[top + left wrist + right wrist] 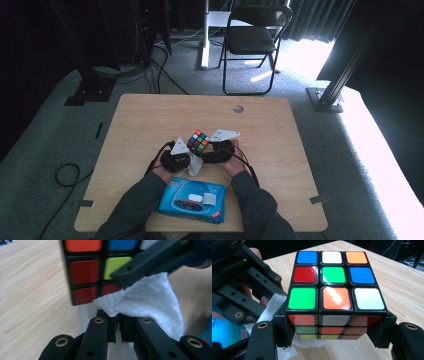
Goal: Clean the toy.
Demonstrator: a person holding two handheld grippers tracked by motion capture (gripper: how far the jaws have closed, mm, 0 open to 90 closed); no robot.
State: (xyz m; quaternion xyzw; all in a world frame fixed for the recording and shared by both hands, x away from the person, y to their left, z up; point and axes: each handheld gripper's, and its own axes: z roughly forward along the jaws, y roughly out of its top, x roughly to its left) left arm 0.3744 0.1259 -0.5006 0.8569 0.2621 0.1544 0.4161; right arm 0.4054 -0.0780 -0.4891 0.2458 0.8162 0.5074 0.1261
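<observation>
A scrambled Rubik's cube (198,142) is held just above the middle of the wooden table (280,135). My right gripper (333,331) is shut on the cube (334,275), one jaw pressing each side. My left gripper (117,325) is shut on a white wipe (147,300), which is bunched against the cube's (85,272) lower edge. In the high view the wipe (195,164) hangs between the two grippers, with the left gripper (191,159) just left of it and the right gripper (206,147) just right. In the right gripper view the wipe (273,303) sits at the cube's left side.
A blue pack of wet wipes (192,200) lies flat at the near edge, between the person's forearms. A round cable hole (238,108) is at the table's far side. A black folding chair (252,40) stands beyond the table, with cables on the floor at the left.
</observation>
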